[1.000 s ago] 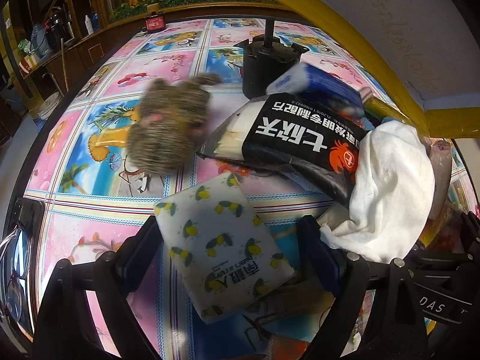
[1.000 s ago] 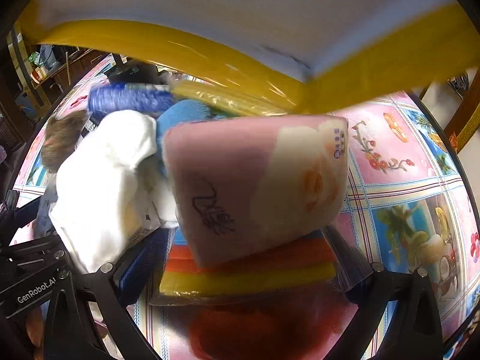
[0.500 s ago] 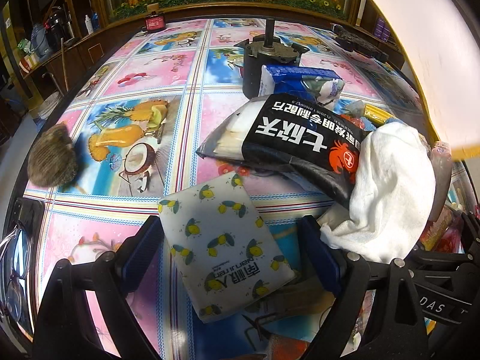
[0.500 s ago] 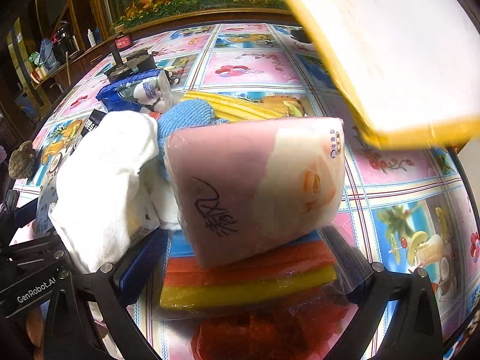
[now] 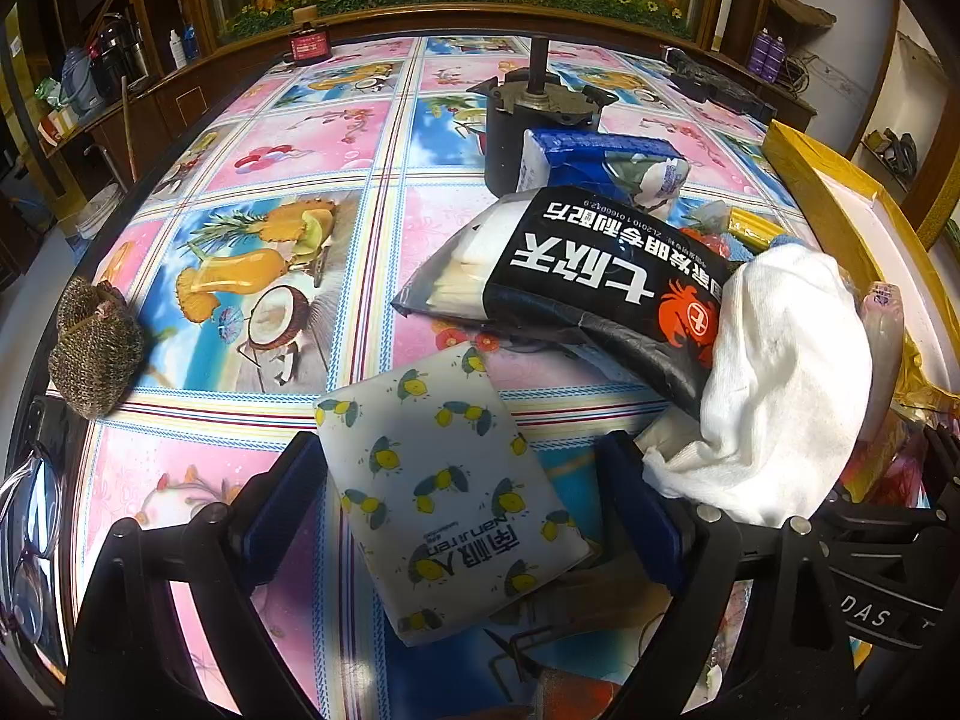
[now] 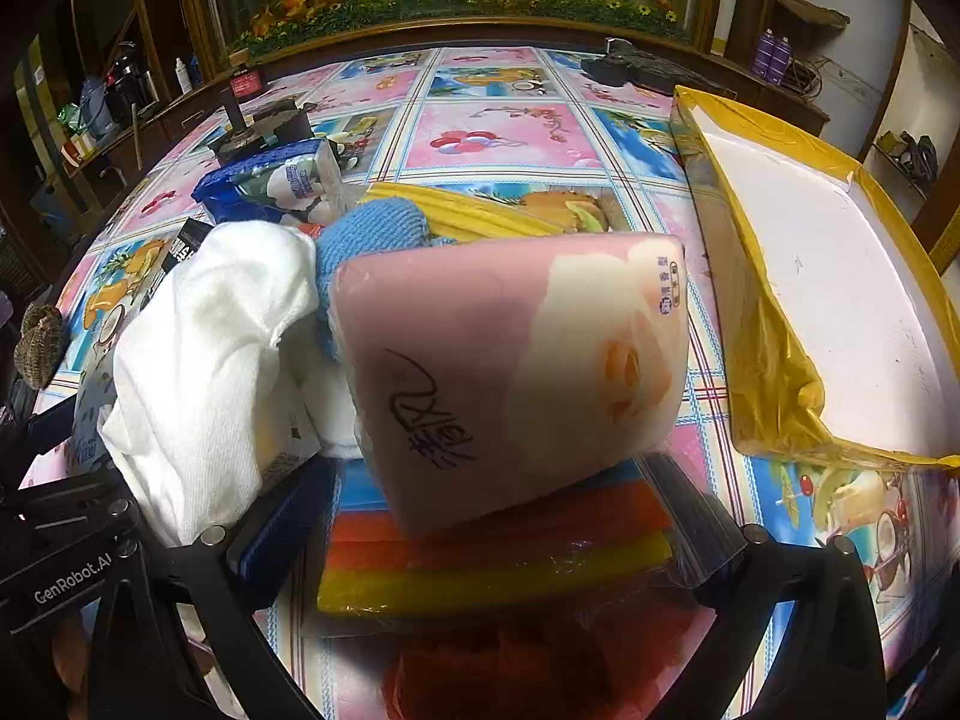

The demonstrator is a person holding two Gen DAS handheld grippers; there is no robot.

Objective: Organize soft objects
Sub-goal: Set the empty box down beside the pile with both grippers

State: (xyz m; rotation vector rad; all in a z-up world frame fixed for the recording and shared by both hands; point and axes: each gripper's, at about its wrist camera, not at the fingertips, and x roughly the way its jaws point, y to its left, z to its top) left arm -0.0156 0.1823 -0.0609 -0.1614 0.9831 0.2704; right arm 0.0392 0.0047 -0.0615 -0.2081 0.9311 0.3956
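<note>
The left gripper [image 5: 462, 504] is wide open around a lemon pack [image 5: 444, 504]. The right gripper [image 6: 492, 516] is open too, around a pink pack [image 6: 510, 372].

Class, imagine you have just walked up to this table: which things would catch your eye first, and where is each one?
Nearest the right gripper, a big pink tissue pack sits tilted on stacked red and yellow cloths, with a white box with yellow-taped edges to its right. Between the open fingers of the left gripper lies a lemon-print pack. Beyond it sprawl a black bag with white lettering and a white towel.
</note>
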